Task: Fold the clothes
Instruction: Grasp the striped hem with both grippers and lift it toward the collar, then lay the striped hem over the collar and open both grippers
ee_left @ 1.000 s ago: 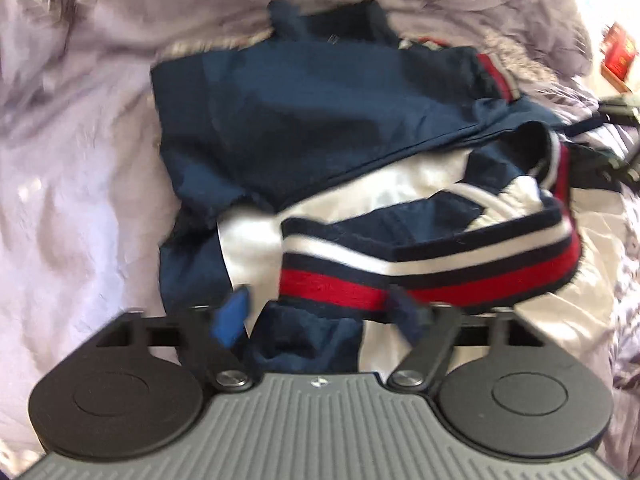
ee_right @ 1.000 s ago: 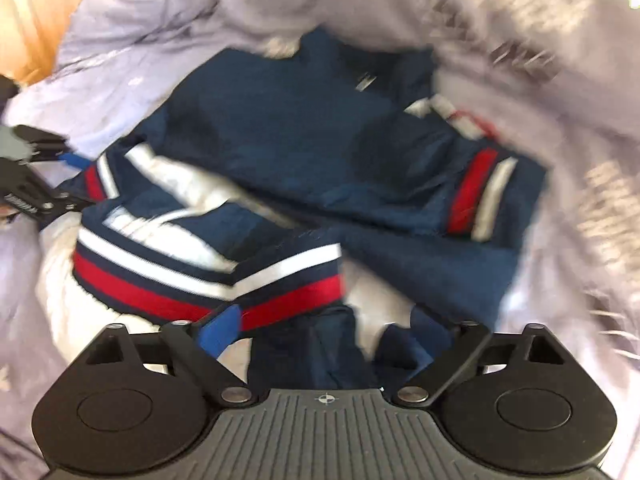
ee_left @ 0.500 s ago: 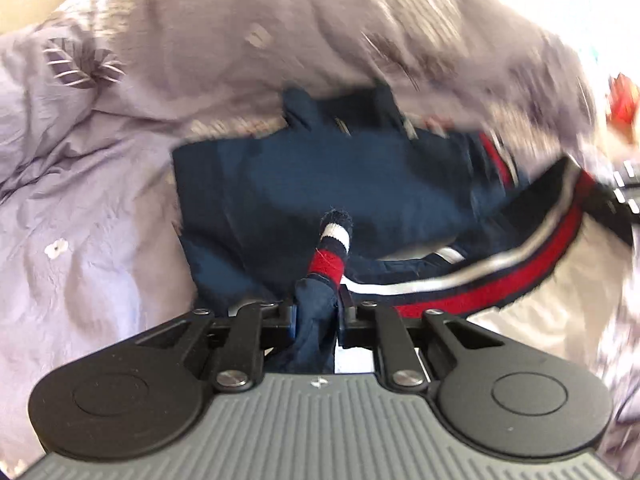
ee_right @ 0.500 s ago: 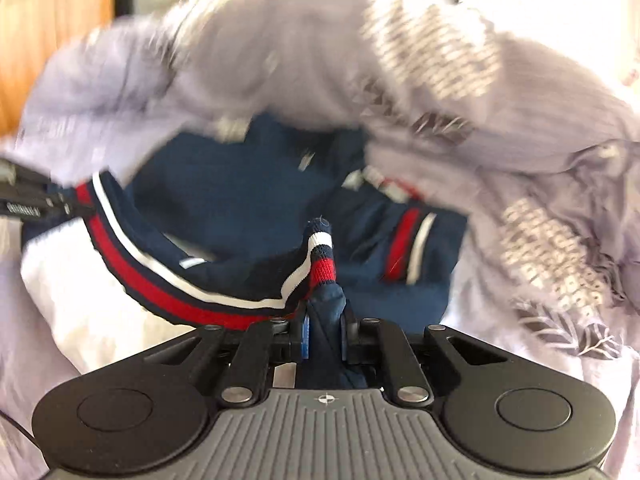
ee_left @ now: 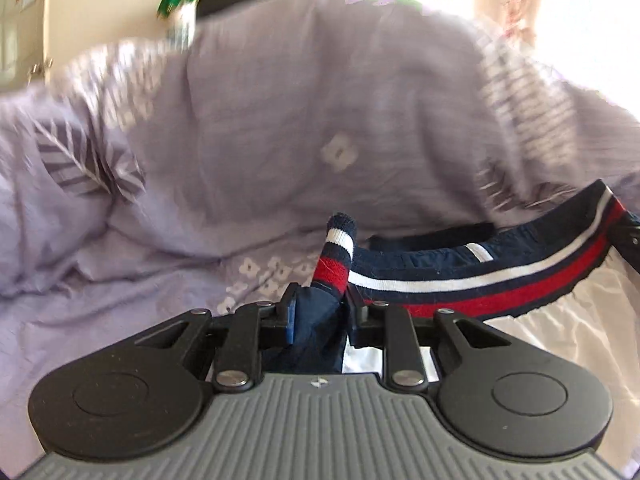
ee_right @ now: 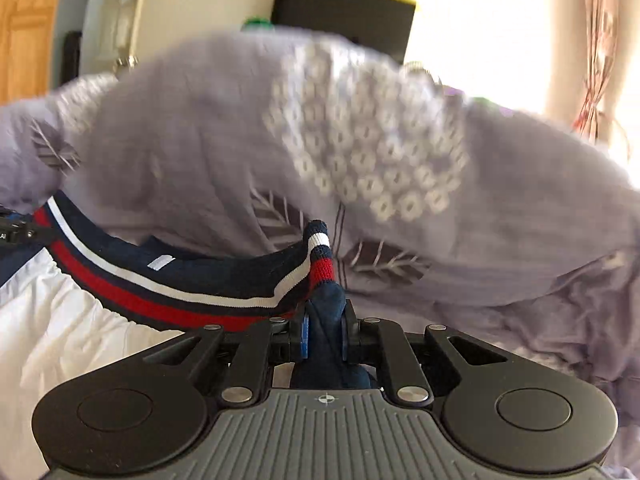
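Note:
A navy garment with a red, white and navy striped hem band (ee_left: 480,284) and white lining (ee_left: 560,344) hangs stretched between my two grippers. My left gripper (ee_left: 320,308) is shut on one corner of the band, whose end sticks up between the fingers. My right gripper (ee_right: 324,328) is shut on the other corner of the band (ee_right: 180,292), with white lining (ee_right: 60,340) below it. The right gripper shows at the far right of the left wrist view (ee_left: 628,240). The left gripper shows at the left edge of the right wrist view (ee_right: 16,228). The garment's body is hidden below.
A lilac quilt (ee_left: 280,140) with leaf and flower prints is heaped behind the garment and fills both views (ee_right: 360,152). Behind it stand a dark box (ee_right: 344,12), a cream wall, a wooden door (ee_right: 28,32) and a bright window with a curtain (ee_right: 600,40).
Both grippers closed on the hem band's corners, then lifted it. The views tilted up from the spread garment to the quilt and room. The band now hangs taut between them.

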A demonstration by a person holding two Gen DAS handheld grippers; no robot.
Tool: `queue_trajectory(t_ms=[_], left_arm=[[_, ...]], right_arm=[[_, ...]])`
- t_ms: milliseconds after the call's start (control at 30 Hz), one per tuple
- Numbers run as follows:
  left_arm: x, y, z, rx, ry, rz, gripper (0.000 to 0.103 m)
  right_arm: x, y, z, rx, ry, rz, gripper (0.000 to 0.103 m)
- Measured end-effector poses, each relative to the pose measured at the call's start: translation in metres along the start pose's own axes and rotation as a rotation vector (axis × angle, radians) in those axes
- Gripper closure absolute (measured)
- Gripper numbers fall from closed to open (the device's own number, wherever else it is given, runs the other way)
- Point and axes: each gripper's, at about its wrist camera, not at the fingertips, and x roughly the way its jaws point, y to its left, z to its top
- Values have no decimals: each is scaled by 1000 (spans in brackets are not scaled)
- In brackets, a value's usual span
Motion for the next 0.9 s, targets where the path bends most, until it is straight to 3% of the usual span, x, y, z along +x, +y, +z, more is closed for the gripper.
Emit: queue_trajectory(t_ms=[133,267,467,567,600,733,833,900], left_arm=[[39,2,-16,-18,49,54,70],[58,7,-26,-42,57,67,60],[76,4,-14,-41,54,113,55],[73,15,-4,-112,57,129,52],[69,19,-2,-132,52,136,51],[42,21,0,-88,0,213,49],[17,13,-6,-27,-12,143,48],[-4,-2,-15,39,-5,68,42]], right_arm=[[54,5,-24,54,101,-15,87],[87,5,-50,82,173,-17,80],[110,4,-49,108,224,-28,55],[95,-7,-34,124,214,-9,39],[83,-13,-31,156,184,3,30],[28,-23,-23,235,59,104,19],[-14,2,-26,178,-6,275,17],[-30,26,-29,95,-23,373,16]])
